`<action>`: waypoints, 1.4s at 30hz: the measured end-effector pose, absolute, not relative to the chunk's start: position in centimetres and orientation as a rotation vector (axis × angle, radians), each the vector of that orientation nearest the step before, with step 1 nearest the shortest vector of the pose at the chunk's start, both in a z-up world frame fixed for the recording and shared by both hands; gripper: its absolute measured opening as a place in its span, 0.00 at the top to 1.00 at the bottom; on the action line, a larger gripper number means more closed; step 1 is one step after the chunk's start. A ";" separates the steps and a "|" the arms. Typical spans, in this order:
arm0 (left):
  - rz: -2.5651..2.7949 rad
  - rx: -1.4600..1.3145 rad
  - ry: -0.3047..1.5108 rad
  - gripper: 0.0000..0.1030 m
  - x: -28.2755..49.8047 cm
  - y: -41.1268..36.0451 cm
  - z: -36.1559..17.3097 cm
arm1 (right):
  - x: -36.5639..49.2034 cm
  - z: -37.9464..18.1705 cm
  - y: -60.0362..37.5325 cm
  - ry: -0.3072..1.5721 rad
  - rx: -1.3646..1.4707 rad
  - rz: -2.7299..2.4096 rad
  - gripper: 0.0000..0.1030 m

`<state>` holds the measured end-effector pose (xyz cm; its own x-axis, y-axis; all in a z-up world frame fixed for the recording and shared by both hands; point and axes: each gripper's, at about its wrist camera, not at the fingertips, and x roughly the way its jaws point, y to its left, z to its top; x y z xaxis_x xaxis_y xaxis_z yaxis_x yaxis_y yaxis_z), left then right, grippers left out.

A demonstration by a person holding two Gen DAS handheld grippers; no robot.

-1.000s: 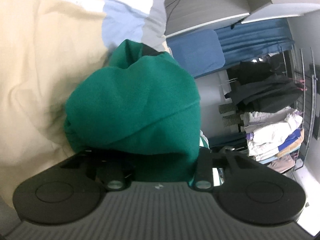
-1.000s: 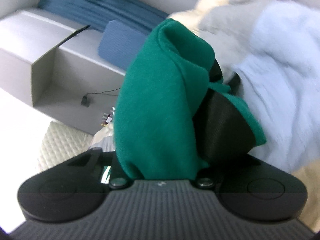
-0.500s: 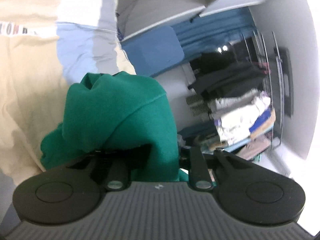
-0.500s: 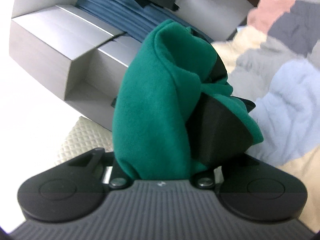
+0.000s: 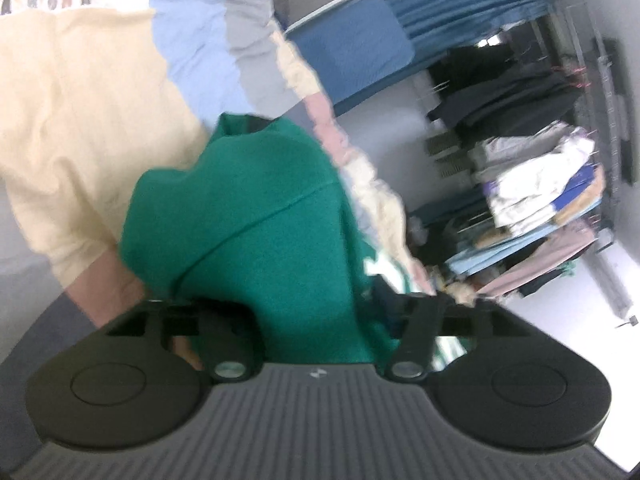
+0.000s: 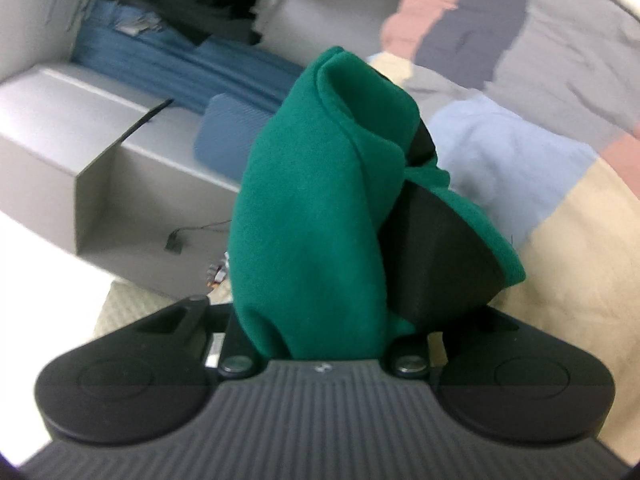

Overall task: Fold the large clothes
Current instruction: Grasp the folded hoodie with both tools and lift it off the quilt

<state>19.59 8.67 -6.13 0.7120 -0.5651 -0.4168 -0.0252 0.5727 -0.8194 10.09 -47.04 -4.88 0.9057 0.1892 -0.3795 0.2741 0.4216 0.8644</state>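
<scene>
Left wrist view, frame centre: left gripper (image 5: pixel 280 216) clamps bunched green fleece garment (image 5: pixel 248 216), right gripper (image 6: pixel 360 184) likewise pinching it, both aloft—likely mid-lift step; next, spread the cloth flat before folding.

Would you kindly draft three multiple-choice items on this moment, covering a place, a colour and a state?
1. Where is the stack of folded clothes in the left wrist view?
A. on a rack at right
B. on the bed
C. in the cardboard box

2. What colour is the gripped garment?
A. red
B. green
C. black

3. How is the right gripper?
A. open, empty
B. shut on cloth
C. out of view

Key: 1 A, the stack of folded clothes fills the rack; 2 B, the green garment is plainly green; 3 B, the right gripper pinches it.
</scene>
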 end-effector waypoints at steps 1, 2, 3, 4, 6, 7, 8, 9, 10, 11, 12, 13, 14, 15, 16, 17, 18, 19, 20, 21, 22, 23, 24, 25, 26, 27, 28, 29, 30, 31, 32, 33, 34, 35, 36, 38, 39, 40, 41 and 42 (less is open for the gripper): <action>-0.351 -0.930 0.753 0.28 19.6 8.7 -6.6 | 10.3 -5.2 -47.2 0.462 1.162 -0.071 0.68; -0.355 -0.947 0.777 0.22 19.9 8.9 -7.1 | 10.8 -5.6 -47.2 0.463 1.174 -0.083 0.68; -0.349 -0.967 0.802 0.16 20.4 8.9 -7.7 | 11.0 -5.8 -47.3 0.465 1.182 -0.092 0.68; -0.335 -0.982 0.822 0.13 20.7 9.0 -8.2 | 11.6 -5.9 -47.4 0.469 1.188 -0.101 0.68; -0.329 -1.008 0.853 0.08 20.9 9.1 -9.2 | 12.1 -6.0 -47.4 0.473 1.188 -0.107 0.68; -0.330 -1.018 0.858 0.07 21.0 9.1 -9.6 | 11.8 -6.4 -47.7 0.476 1.179 -0.109 0.67; -0.327 -1.026 0.864 0.05 21.1 9.0 -9.9 | 11.9 -6.4 -47.6 0.479 1.170 -0.113 0.67; -0.322 -1.031 0.871 0.04 21.4 9.0 -10.2 | 11.9 -6.5 -47.6 0.484 1.164 -0.117 0.67; -0.317 -1.033 0.875 0.04 21.4 8.9 -10.4 | 11.9 -6.6 -47.8 0.487 1.167 -0.121 0.67; -0.314 -1.030 0.876 0.03 21.5 8.8 -10.5 | 11.9 -6.7 -47.8 0.490 1.175 -0.122 0.67; -0.310 -1.019 0.880 0.01 21.7 8.6 -10.6 | 11.8 -6.8 -48.0 0.492 1.184 -0.125 0.67; -0.303 -1.005 0.891 0.00 21.8 8.5 -10.6 | 11.8 -7.0 -48.1 0.494 1.192 -0.127 0.67; -0.290 -0.998 0.908 0.00 21.8 8.4 -10.7 | 11.8 -7.1 -48.1 0.495 1.198 -0.130 0.67; -0.284 -1.003 0.915 0.00 22.1 8.0 -10.6 | 11.8 -7.2 -48.1 0.496 1.198 -0.131 0.66; -0.279 -1.007 0.916 0.00 22.1 8.0 -10.8 | 11.8 -7.2 -48.0 0.498 1.194 -0.132 0.66; -0.276 -1.003 0.917 0.00 22.1 7.9 -10.9 | 11.8 -7.2 -48.0 0.499 1.190 -0.133 0.66; -0.275 -0.993 0.918 0.00 22.2 7.7 -10.9 | 11.8 -7.2 -47.9 0.499 1.187 -0.135 0.66; -0.274 -0.991 0.913 0.00 22.3 7.6 -11.0 | 11.8 -7.2 -47.9 0.500 1.187 -0.137 0.66; -0.272 -0.995 0.904 0.00 22.4 7.6 -11.1 | 11.8 -7.2 -47.9 0.501 1.188 -0.138 0.66; -0.273 -1.001 0.889 0.00 22.7 7.5 -11.2 | 11.9 -7.2 -47.9 0.502 1.188 -0.138 0.66; -0.277 -1.006 0.870 0.00 22.9 7.5 -11.3 | 11.9 -7.3 -47.9 0.504 1.186 -0.138 0.66; -0.285 -1.014 0.845 0.00 23.1 7.5 -11.4 | 11.9 -7.3 -47.8 0.505 1.185 -0.140 0.66; -0.294 -1.025 0.828 0.00 23.3 7.6 -11.4 | 11.9 -7.3 -47.8 0.506 1.187 -0.140 0.65; -0.307 -1.038 0.816 0.00 23.5 7.6 -11.4 | 11.9 -7.4 -47.8 0.506 1.190 -0.141 0.65; -0.323 -1.043 0.798 0.00 23.6 7.6 -11.2 | 12.0 -7.5 -47.9 0.505 1.194 -0.141 0.65; -0.336 -1.045 0.780 0.00 23.8 7.5 -11.0 | 12.0 -7.6 -48.0 0.505 1.199 -0.140 0.65; -0.338 -1.048 0.769 0.00 24.0 7.4 -10.9 | 12.0 -7.7 -48.0 0.505 1.202 -0.139 0.65; -0.331 -1.058 0.769 0.00 24.3 7.3 -11.2 | 12.1 -7.7 -48.0 0.506 1.201 -0.138 0.65; -0.316 -1.082 0.775 0.00 24.6 7.3 -11.7 | 12.2 -7.8 -47.9 0.507 1.196 -0.137 0.65; -0.306 -1.116 0.776 0.00 24.9 7.3 -12.4 | 12.3 -7.7 -47.7 0.510 1.183 -0.134 0.64; -0.301 -1.145 0.772 0.00 25.2 7.3 -13.0 | 12.5 -7.6 -47.5 0.512 1.169 -0.133 0.63; -0.301 -1.150 0.766 0.00 25.5 7.3 -13.0 | 12.6 -7.6 -47.3 0.515 1.156 -0.133 0.63; -0.301 -1.150 0.762 0.00 25.7 7.3 -13.0 | 12.5 -7.6 -47.1 0.513 1.153 -0.134 0.63; -0.301 -1.152 0.756 0.00 25.8 7.3 -12.9 | 12.6 -7.6 -47.0 0.511 1.155 -0.131 0.63; -0.298 -1.152 0.749 0.00 25.9 7.3 -12.9 | 12.6 -7.5 -47.0 0.508 1.151 -0.123 0.63; -0.287 -1.125 0.739 0.15 25.8 7.1 -12.7 | 12.5 -7.1 -46.8 0.500 1.121 -0.102 0.63; -0.284 -1.105 0.730 0.28 25.5 7.1 -12.6 | 12.5 -6.7 -46.6 0.497 1.095 -0.087 0.64; -0.285 -1.093 0.726 0.34 25.4 7.2 -12.4 | 12.4 -6.3 -46.4 0.493 1.072 -0.076 0.65; -0.294 -1.093 0.721 0.45 25.4 7.3 -12.3 | 12.3 -5.7 -46.2 0.484 1.045 -0.061 0.66; -0.296 -1.096 0.716 0.53 25.3 7.4 -12.1 | 12.0 -5.1 -46.0 0.472 1.020 -0.045 0.67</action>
